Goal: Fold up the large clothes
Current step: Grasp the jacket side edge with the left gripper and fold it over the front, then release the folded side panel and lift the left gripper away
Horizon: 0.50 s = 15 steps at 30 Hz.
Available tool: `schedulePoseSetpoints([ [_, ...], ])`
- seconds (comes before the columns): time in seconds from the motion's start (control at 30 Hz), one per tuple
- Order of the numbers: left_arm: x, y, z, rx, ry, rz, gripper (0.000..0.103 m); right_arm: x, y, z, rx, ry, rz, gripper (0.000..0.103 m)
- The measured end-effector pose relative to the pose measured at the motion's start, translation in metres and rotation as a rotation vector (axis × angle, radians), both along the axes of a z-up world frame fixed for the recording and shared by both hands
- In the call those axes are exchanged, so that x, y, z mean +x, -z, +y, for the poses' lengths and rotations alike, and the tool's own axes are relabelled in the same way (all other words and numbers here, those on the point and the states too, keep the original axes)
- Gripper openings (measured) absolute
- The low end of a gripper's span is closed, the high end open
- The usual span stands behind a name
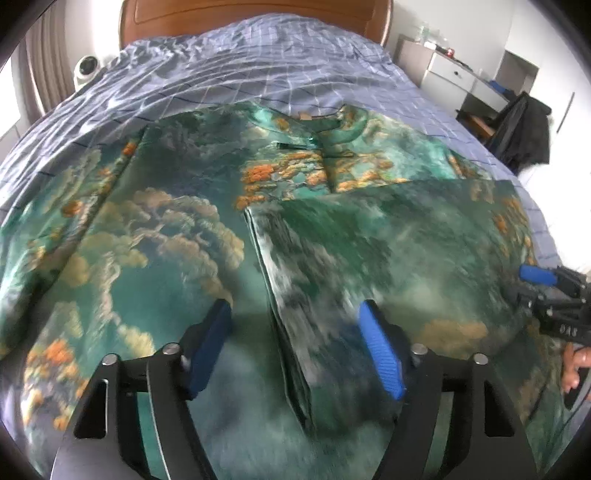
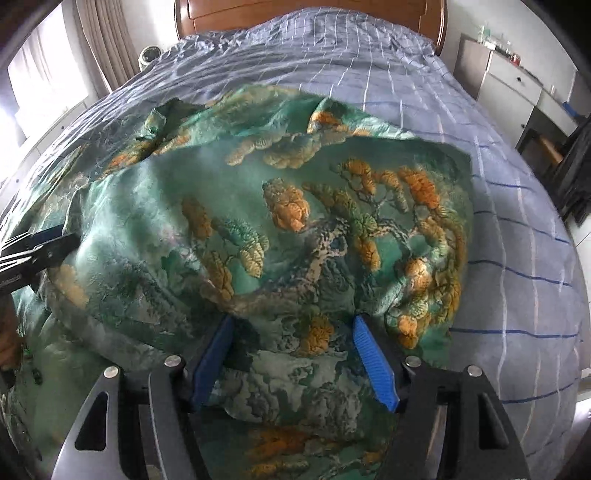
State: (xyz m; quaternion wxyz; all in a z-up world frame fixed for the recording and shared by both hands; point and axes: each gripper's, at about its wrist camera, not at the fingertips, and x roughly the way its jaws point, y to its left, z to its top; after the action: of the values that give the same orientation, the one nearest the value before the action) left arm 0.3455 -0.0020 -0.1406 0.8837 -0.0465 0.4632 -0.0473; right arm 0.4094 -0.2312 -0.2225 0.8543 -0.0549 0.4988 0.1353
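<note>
A large green silky garment (image 1: 177, 236) printed with orange pines and clouds lies spread on the bed. Its right side is folded over towards the middle, and the fold edge (image 1: 275, 314) runs down between my left gripper's (image 1: 295, 308) blue pads. My left gripper is open above that edge and holds nothing. My right gripper (image 2: 291, 325) is open over the folded-over part of the garment (image 2: 295, 221); cloth bulges up between its pads, ungripped. The right gripper also shows in the left wrist view (image 1: 554, 295), and the left gripper in the right wrist view (image 2: 37, 247).
The bed carries a blue checked sheet (image 1: 258, 62) with a wooden headboard (image 1: 255, 14) at the far end. A white cabinet (image 1: 454, 77) and a chair with dark clothes (image 1: 524, 129) stand to the right. A curtained window (image 2: 103, 40) is on the left.
</note>
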Motion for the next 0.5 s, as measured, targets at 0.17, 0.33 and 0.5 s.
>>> schedulePoseSetpoints([
  [0.17,-0.056,-0.023,0.004,0.052,0.026,-0.04,0.09,-0.039,-0.032,-0.007,-0.011,0.073,-0.064,0.071],
  [0.33,-0.117,-0.03,0.017,0.123,0.0,-0.054,0.093,-0.113,-0.069,-0.009,0.036,0.099,-0.173,0.077],
  [0.5,-0.161,-0.032,0.034,0.173,-0.062,-0.055,0.093,-0.186,-0.085,0.01,0.08,0.099,-0.236,0.077],
])
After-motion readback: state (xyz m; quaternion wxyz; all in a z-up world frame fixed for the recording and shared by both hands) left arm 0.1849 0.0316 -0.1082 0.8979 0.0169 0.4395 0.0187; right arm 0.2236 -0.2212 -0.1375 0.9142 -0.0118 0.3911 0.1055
